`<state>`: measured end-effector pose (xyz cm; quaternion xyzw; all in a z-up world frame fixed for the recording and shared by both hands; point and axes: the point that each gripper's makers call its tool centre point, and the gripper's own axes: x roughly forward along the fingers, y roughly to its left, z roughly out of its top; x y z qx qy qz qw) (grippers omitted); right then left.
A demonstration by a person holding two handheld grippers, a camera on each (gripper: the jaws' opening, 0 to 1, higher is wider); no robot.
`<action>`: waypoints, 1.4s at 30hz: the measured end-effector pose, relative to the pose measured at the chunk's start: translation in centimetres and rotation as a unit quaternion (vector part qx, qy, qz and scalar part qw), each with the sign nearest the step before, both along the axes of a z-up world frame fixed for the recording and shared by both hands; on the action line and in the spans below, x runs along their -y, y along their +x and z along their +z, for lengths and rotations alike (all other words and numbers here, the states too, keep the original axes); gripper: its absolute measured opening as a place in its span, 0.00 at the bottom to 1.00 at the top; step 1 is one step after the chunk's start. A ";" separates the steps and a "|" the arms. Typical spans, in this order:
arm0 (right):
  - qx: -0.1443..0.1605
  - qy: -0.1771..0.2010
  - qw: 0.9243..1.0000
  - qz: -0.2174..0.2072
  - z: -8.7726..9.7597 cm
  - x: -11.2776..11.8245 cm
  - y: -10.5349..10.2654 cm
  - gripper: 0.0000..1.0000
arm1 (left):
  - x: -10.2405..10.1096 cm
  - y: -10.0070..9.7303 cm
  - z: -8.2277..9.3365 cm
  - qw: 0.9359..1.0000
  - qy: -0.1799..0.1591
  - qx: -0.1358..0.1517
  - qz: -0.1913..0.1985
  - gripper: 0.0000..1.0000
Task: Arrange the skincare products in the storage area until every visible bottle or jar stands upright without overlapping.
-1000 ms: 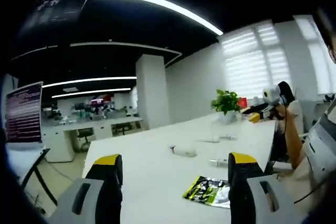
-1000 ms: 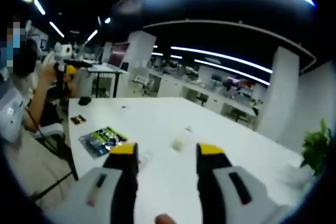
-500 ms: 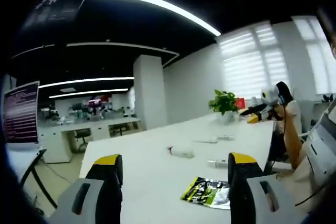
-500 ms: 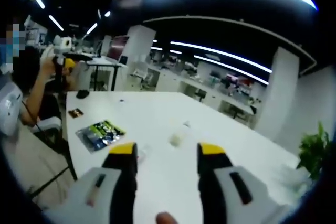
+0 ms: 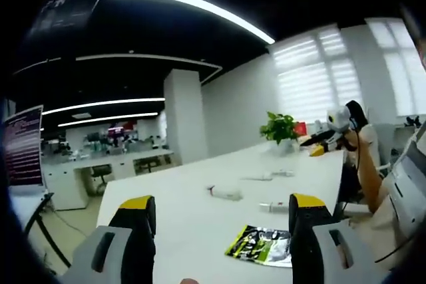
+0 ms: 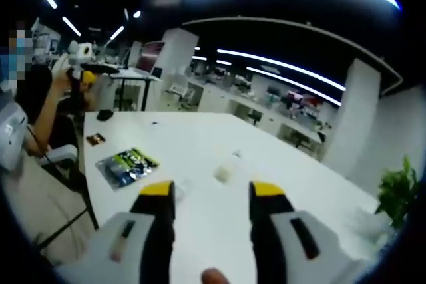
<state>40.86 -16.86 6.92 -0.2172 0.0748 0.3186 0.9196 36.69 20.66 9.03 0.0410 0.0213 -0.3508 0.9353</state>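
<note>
On the long smooth white table (image 5: 200, 214), a pale, rounded plastic bottle (image 5: 225, 191) lies on its side, well ahead of both tongs, with a slimmer white tube (image 5: 274, 206) lying beside it. Neither stands upright, so the arranging looks barely begun. A glossy green-and-black foil packet (image 5: 261, 245) lies flat near the table's edge. The left tongs (image 5: 216, 214) are held wide open and empty above the table, likely lining up an approach. The right tongs (image 6: 208, 201) are likewise spread and empty, the bottle (image 6: 226, 171) lying just beyond their yellow tips.

A white bottle (image 5: 225, 192) lies on its side at frame centre; a small tube (image 5: 272, 206) lies flat lower right.
</note>
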 end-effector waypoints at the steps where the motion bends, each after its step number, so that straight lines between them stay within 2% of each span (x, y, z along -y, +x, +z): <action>1: 0.003 0.002 1.000 -0.001 0.1 0.0 0.1 0.44 | 0.2 0.1 -0.1 1.000 0.002 -0.002 -0.004 0.84; 12: -0.004 -0.010 1.000 0.000 -0.5 -0.4 0.4 0.44 | 0.3 0.2 -0.4 1.000 0.008 -0.008 -0.003 0.84; 17: 0.011 -0.004 1.000 0.002 0.2 -0.7 0.2 0.44 | 0.0 0.0 -0.1 1.000 0.007 -0.004 -0.002 0.85; 22: 0.001 -0.017 1.000 0.002 -0.4 -0.5 0.2 0.45 | -0.1 0.4 -0.2 1.000 0.012 -0.003 0.004 0.84; 27: 0.013 -0.013 1.000 -0.002 0.0 -0.1 0.5 0.42 | 0.5 0.9 -1.3 0.999 0.033 -0.018 0.007 0.84; 29: 0.037 -0.014 0.999 -0.008 1.0 0.1 0.5 0.40 | 0.7 0.8 -1.5 0.999 0.042 -0.019 0.007 0.84; 32: 0.060 0.009 0.998 -0.006 2.3 0.2 0.1 0.40 | 1.1 0.7 -1.5 0.999 0.044 -0.019 -0.001 0.84; 35: 0.060 0.013 0.998 -0.007 2.3 0.6 0.0 0.39 | 1.5 0.7 -1.4 0.999 0.039 -0.017 -0.005 0.84; 42: 0.049 0.020 0.998 -0.015 2.1 1.1 0.3 0.42 | 1.8 0.7 -1.4 0.999 0.042 -0.017 -0.008 0.84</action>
